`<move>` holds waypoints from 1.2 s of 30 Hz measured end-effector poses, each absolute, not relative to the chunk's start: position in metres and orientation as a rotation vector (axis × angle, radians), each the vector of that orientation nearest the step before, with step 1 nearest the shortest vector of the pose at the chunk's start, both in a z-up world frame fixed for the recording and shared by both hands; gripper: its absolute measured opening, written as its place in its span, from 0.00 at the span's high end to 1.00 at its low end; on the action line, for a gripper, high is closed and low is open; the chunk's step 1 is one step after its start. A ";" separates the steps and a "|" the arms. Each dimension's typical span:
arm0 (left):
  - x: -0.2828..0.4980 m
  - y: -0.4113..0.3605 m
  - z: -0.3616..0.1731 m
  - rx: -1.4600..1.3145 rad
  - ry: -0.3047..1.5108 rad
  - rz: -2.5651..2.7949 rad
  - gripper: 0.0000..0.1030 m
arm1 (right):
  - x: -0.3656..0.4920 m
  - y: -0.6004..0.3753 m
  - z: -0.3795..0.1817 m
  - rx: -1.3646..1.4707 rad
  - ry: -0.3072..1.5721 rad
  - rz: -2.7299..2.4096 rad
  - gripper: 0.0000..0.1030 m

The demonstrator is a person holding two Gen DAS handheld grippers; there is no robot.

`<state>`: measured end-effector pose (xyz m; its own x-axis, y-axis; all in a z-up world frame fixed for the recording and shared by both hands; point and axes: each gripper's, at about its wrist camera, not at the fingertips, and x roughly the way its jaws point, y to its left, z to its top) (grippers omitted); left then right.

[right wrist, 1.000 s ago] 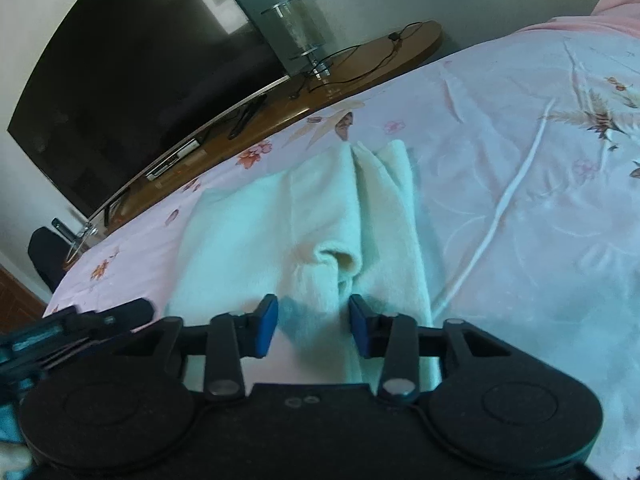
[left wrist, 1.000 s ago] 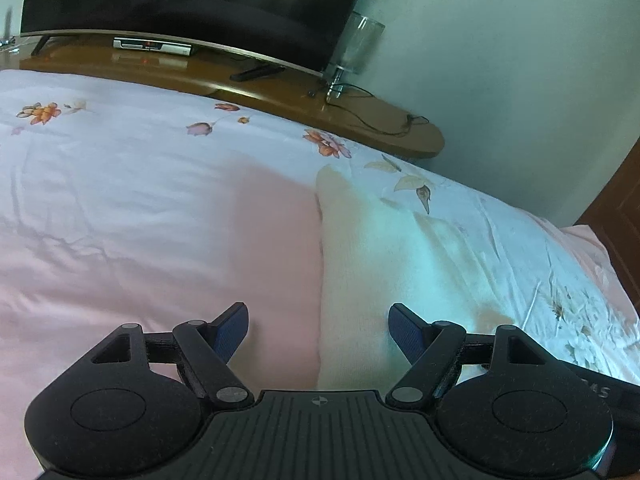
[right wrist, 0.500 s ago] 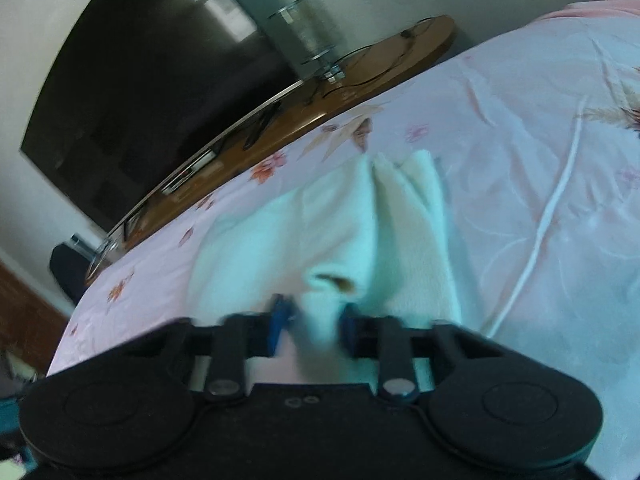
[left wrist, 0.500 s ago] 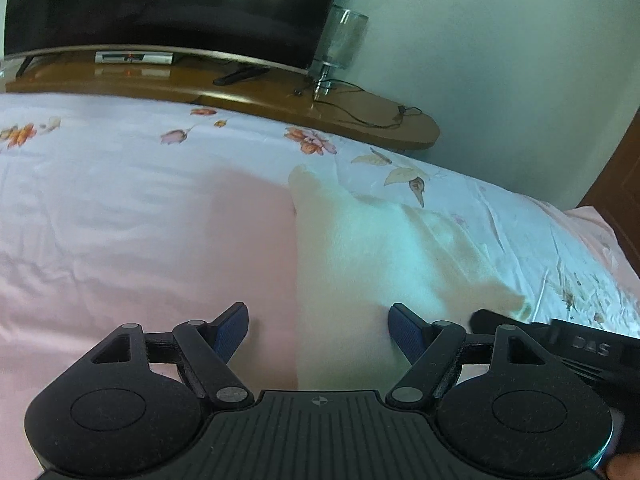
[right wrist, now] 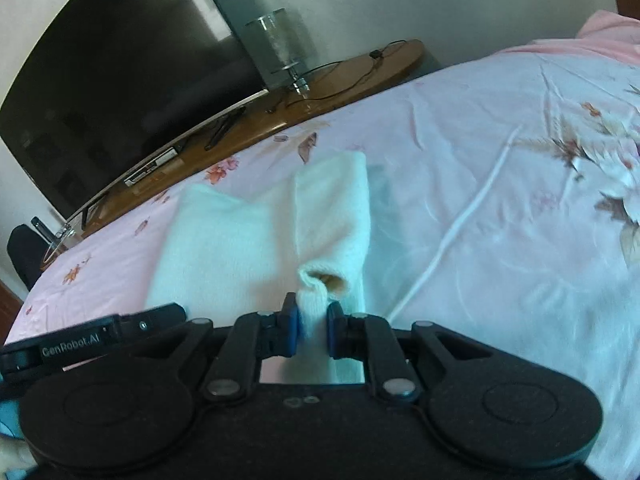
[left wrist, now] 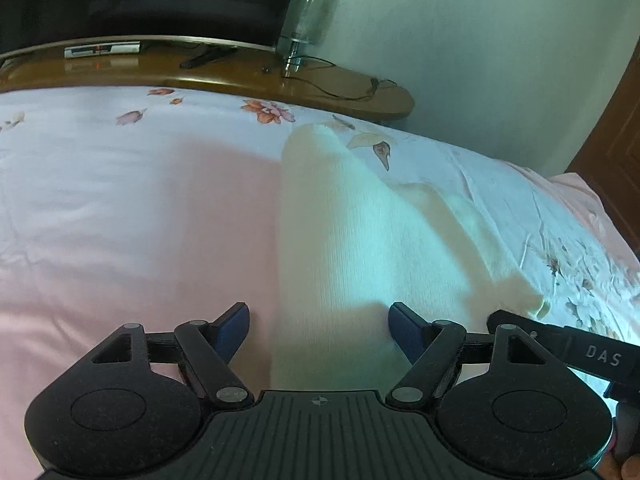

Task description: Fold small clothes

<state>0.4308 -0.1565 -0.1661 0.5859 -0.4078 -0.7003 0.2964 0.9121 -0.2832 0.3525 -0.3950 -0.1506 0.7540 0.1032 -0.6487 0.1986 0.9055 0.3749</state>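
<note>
A small cream knit garment (left wrist: 360, 240) lies on the pink floral bed sheet (left wrist: 120, 208); it also shows in the right wrist view (right wrist: 240, 240). My left gripper (left wrist: 319, 330) is open, low over the garment's near left edge, its blue pads apart and holding nothing. My right gripper (right wrist: 311, 330) is shut on the garment's sleeve cuff (right wrist: 320, 284), which bunches up between the blue pads. The right gripper's body shows at the right edge of the left wrist view (left wrist: 580, 352).
A wooden TV bench (left wrist: 240, 72) runs along the bed's far edge, with a large dark TV (right wrist: 120, 60), a glass lamp (left wrist: 306, 20), cables and a remote on it. A brown door (left wrist: 616, 140) stands at the right. The sheet (right wrist: 500, 200) spreads wide to the right.
My right gripper closed from open onto the sleeve cuff. My left gripper drifted closer along the garment's left edge and stayed open.
</note>
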 end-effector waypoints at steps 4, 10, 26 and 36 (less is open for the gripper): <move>0.422 -0.153 -0.162 -0.105 0.862 -0.426 0.26 | 0.347 -0.393 -0.144 0.462 0.776 -0.018 0.79; 0.393 -0.142 -0.175 -0.065 0.894 -0.449 0.26 | 0.310 -0.386 -0.145 0.469 0.824 -0.025 0.80; 0.355 -0.137 -0.168 -0.037 0.924 -0.517 0.26 | 0.276 -0.356 -0.138 0.271 0.812 -0.169 0.85; 0.352 -0.148 -0.171 -0.047 0.928 -0.530 0.26 | 0.279 -0.344 -0.145 0.237 0.879 -0.116 0.79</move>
